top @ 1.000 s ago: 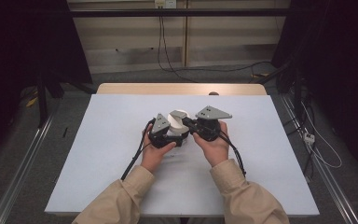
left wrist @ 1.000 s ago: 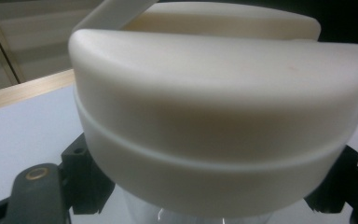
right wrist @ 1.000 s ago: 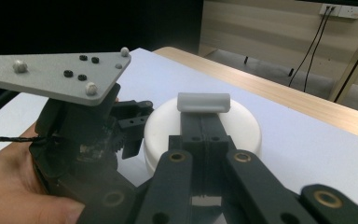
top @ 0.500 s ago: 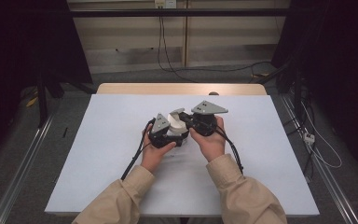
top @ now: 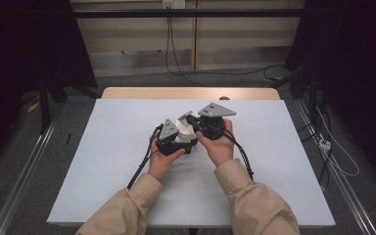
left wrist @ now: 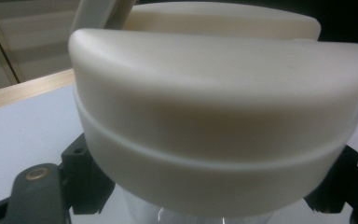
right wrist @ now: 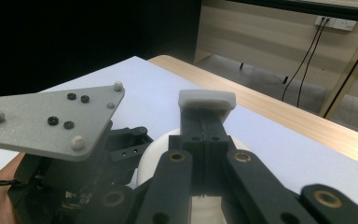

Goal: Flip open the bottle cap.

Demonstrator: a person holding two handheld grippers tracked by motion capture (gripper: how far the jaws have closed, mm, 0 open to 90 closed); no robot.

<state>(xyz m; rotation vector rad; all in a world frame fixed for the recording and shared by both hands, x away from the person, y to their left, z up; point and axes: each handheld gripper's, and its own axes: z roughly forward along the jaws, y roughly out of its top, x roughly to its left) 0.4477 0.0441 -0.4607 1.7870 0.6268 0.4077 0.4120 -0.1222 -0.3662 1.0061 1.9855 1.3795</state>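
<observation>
On the left, the left hand-held gripper (top: 176, 139) is clamped on the clear body just under the cream plastic flip-top lid (left wrist: 214, 116) of a bottle, held over the white bench (top: 103, 161). Just right of it, the right hand-held gripper (right wrist: 207, 103) has its jaws together on the lid's raised flap (right wrist: 207, 99), reaching in from beside the bottle.

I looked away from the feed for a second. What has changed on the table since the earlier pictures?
Very little. The right tool has shifted slightly toward the left tool and sits close over the white lidded container. The left tool stayed put, still clamped on the container. Nothing was taken or released; both tools stay shut above the white table.
</observation>
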